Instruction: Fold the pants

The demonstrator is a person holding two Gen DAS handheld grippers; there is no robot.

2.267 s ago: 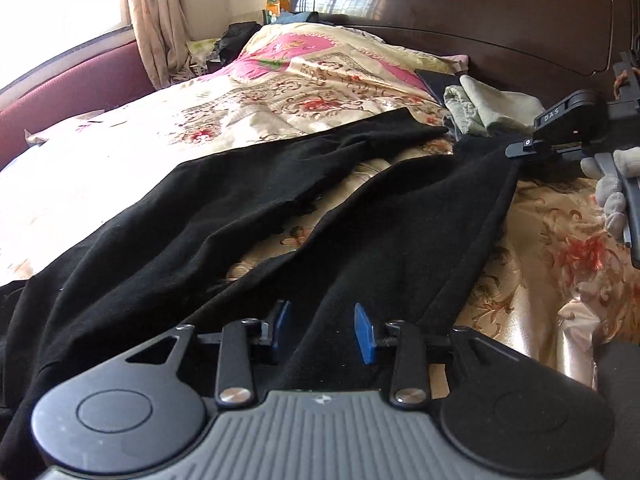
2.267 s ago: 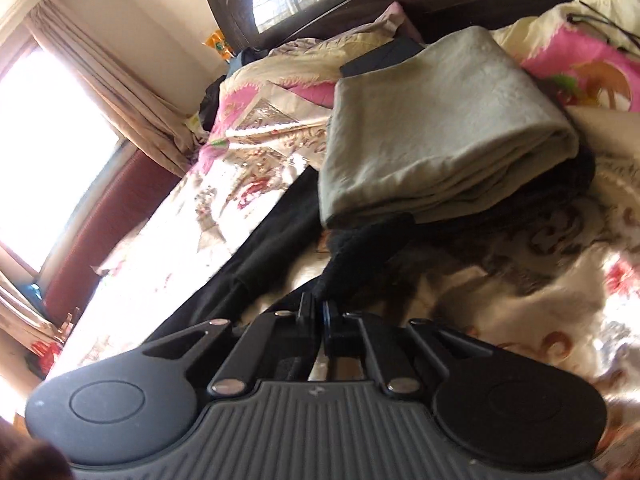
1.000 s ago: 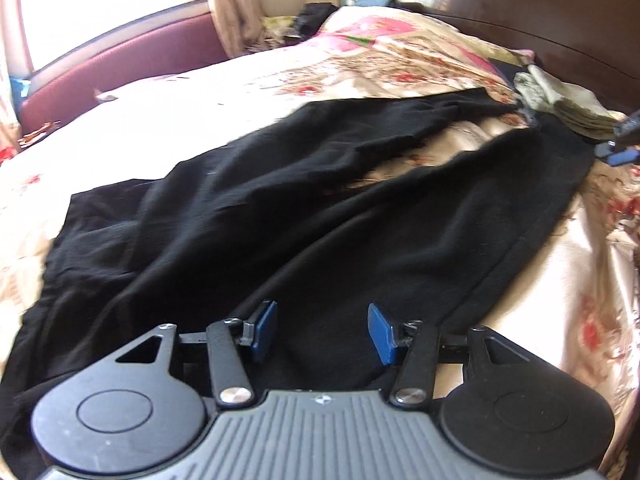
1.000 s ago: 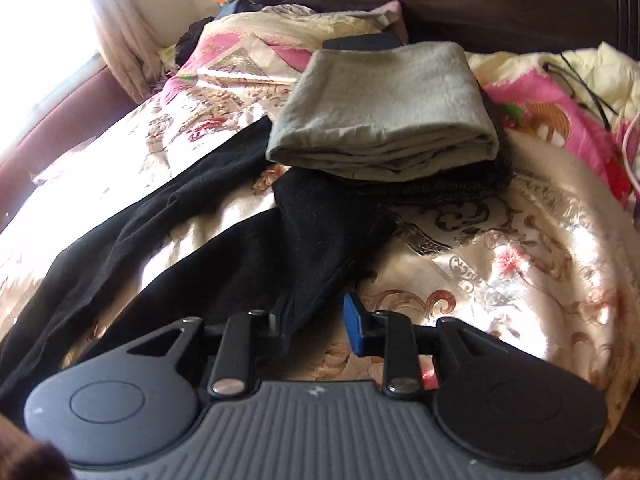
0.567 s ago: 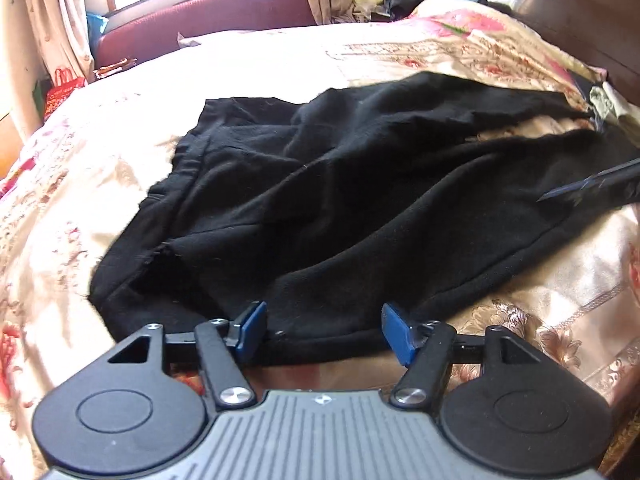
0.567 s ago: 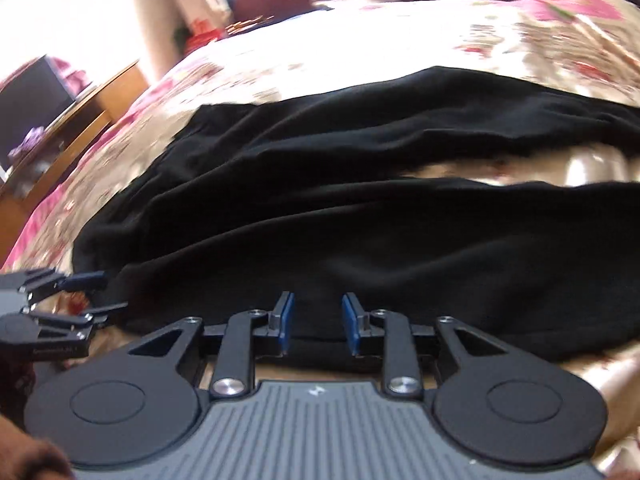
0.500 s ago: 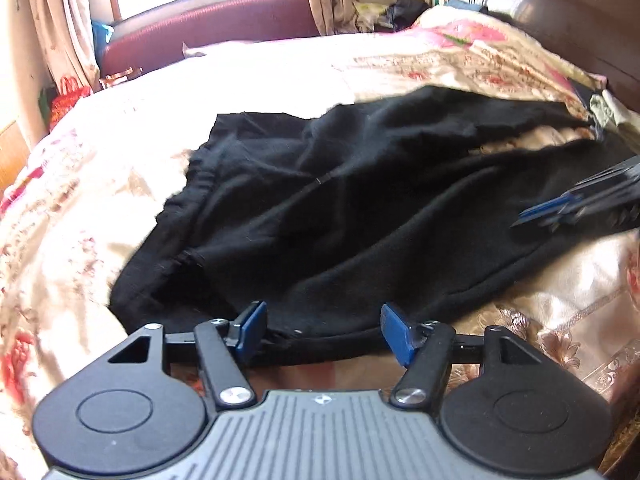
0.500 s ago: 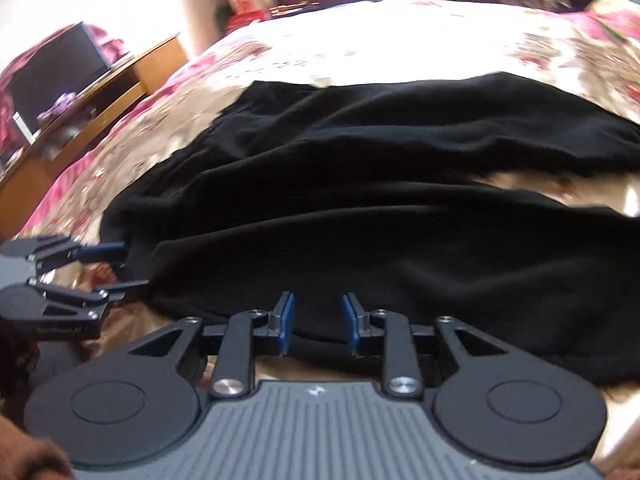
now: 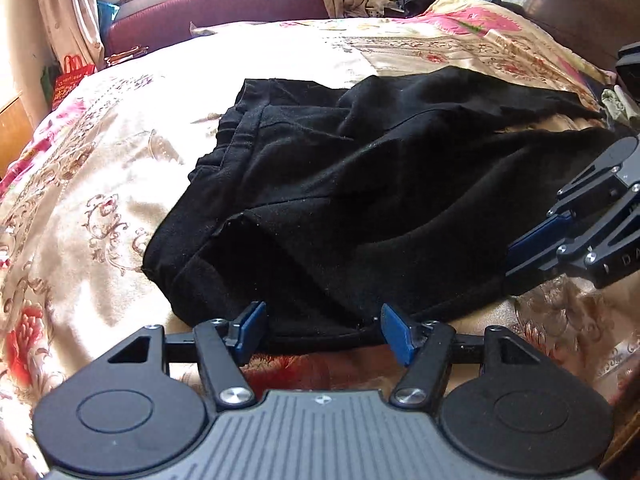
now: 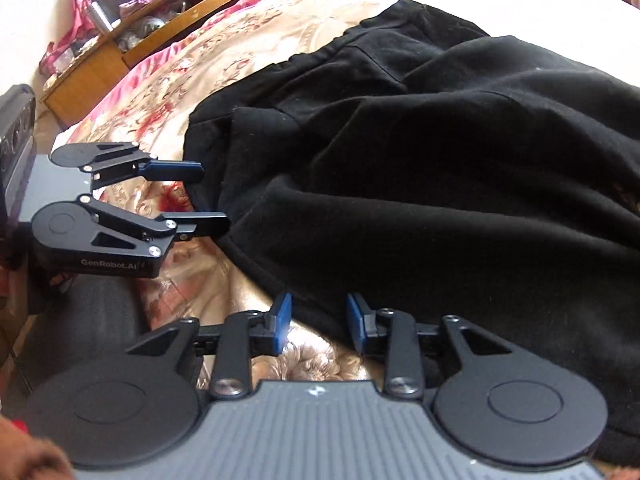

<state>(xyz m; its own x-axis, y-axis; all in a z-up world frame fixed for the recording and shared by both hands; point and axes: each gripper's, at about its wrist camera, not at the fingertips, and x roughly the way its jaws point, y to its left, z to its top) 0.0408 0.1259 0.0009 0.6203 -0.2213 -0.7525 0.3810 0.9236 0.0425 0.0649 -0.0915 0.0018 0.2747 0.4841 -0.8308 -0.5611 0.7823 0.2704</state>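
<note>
Both grippers at the near edge of the pants, nothing gripped.

Left to right: the bedspread (image 9: pixel 120 168) runs floral and bright; the black pants (image 9: pixel 360 184) lie rumpled across it, waistband to the left; the left gripper (image 9: pixel 323 330) sits spread wide at the near hem, cloth edge between its pads but not pinched; the right gripper (image 10: pixel 318 322) hovers at the same edge further right, jaws narrow and opening, cloth between them but unclamped.
</note>
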